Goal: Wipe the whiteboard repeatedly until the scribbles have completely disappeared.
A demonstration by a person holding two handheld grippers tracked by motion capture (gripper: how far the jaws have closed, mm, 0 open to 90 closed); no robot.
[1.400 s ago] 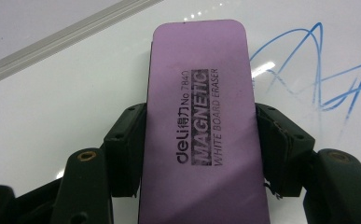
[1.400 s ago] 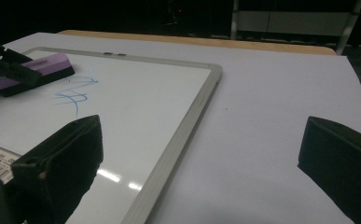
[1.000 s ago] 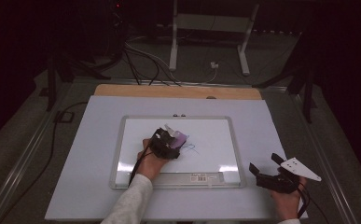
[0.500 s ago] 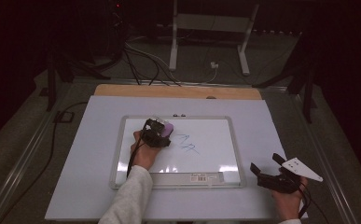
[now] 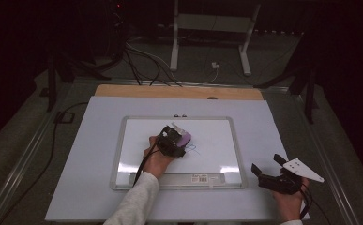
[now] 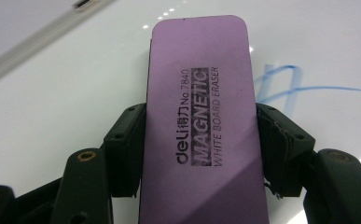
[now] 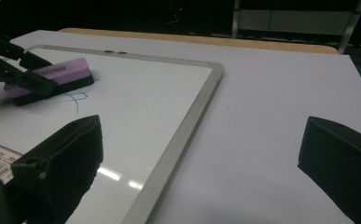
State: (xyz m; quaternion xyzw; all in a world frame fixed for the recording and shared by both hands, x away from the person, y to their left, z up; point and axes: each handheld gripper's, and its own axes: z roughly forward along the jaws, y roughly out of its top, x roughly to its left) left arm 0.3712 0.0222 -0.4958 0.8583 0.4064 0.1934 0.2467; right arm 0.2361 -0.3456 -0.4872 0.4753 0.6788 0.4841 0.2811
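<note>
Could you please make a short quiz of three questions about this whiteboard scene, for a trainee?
1. True or false: the left tongs are shut on the purple eraser.
2. What colour is the scribble on the whiteboard? A red, B blue, C green.
3. Fill in: the right tongs are ____ and hold nothing.

Key
1. True: both pads press the eraser's sides.
2. B.
3. Open; they are over the white mat, beside the board's frame.
</note>
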